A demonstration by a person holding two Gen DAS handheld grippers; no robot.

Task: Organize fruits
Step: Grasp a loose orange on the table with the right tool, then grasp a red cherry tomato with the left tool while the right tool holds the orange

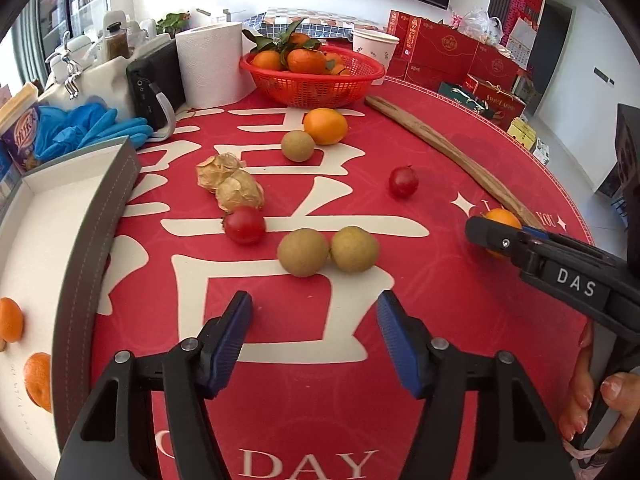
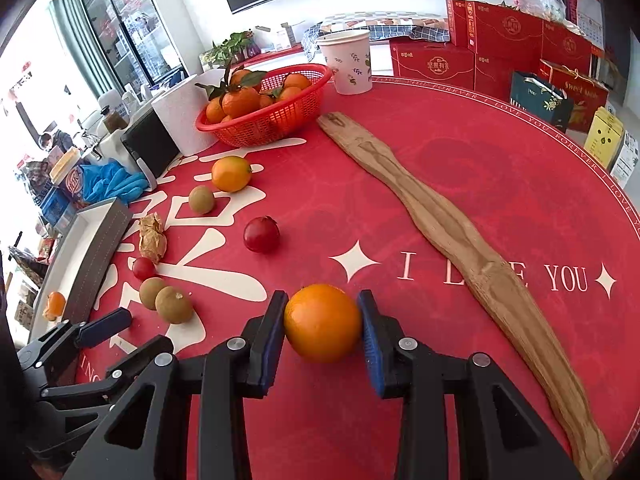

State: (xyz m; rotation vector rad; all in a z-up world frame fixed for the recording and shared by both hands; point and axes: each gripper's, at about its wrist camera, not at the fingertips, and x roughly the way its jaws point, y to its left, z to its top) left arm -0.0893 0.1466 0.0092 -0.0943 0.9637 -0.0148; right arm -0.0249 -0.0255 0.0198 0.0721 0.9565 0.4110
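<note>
Right gripper [image 2: 323, 320] clamped on an orange [image 2: 322, 322] sitting on the red desk [image 2: 440, 184], pads touching both sides. Left gripper [image 1: 314, 340] open and holding nothing, just short of two brown fruits [image 1: 328, 251]. Gray tray [image 1: 96, 216] at left holds two tangerines [image 1: 24, 344].

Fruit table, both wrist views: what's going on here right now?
A person is sorting loose fruit with two handheld tools. The right tool is shut on an orange low over the red tablecloth. The left tool is open and empty, aimed at two brown fruits. Two oranges already sit in the white box; cherry tomatoes and others remain loose.
</note>
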